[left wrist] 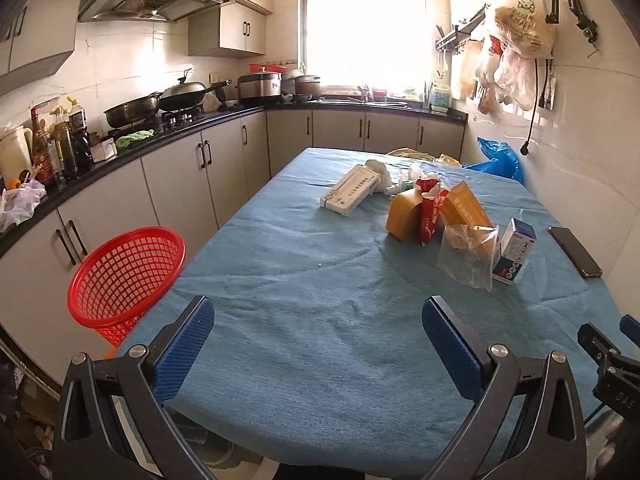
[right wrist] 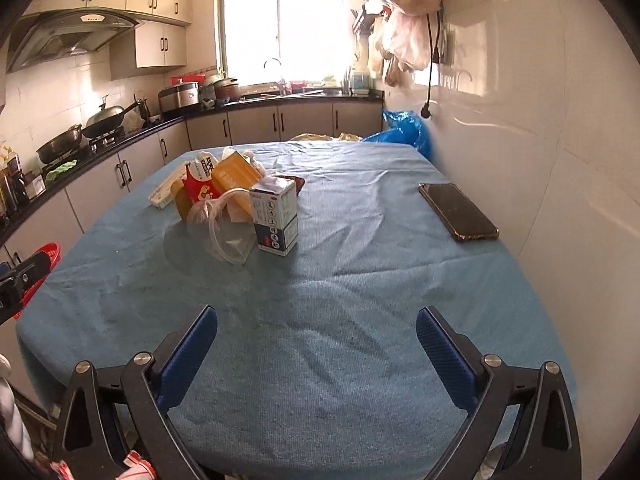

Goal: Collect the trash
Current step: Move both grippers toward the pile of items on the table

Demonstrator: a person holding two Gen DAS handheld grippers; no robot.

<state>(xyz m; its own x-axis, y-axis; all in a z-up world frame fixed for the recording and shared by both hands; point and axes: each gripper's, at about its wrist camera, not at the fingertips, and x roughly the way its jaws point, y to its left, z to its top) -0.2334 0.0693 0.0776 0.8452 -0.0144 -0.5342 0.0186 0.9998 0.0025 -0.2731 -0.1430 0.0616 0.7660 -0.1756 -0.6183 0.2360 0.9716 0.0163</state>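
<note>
Task looks barely begun, as far as I can judge. The trash sits in a loose pile on the far middle of the table (left wrist: 280, 280): long white box (left wrist: 350, 190), orange packet (left wrist: 404, 216), red wrapper (left wrist: 430, 212), clear plastic bag (left wrist: 468, 256), small blue-white carton (left wrist: 514, 256), crumpled tissue behind. The red basket (left wrist: 124, 280) stands off the table's near left edge and shows nothing inside. So every piece is left to move.

Left gripper (left wrist: 318, 348) hangs over the near table edge, fingers spread wide, holding nothing. Right gripper (right wrist: 316, 354) the same: released, empty, well short of the pile.

The left view shows the whole basket; the right view catches only a red sliver at its left edge. The right view shows the phone (right wrist: 458, 212) clearly, lying well apart to the right by the wall, likely not trash. It also gives a closer look at the carton, upright and touching the plastic bag.
</note>
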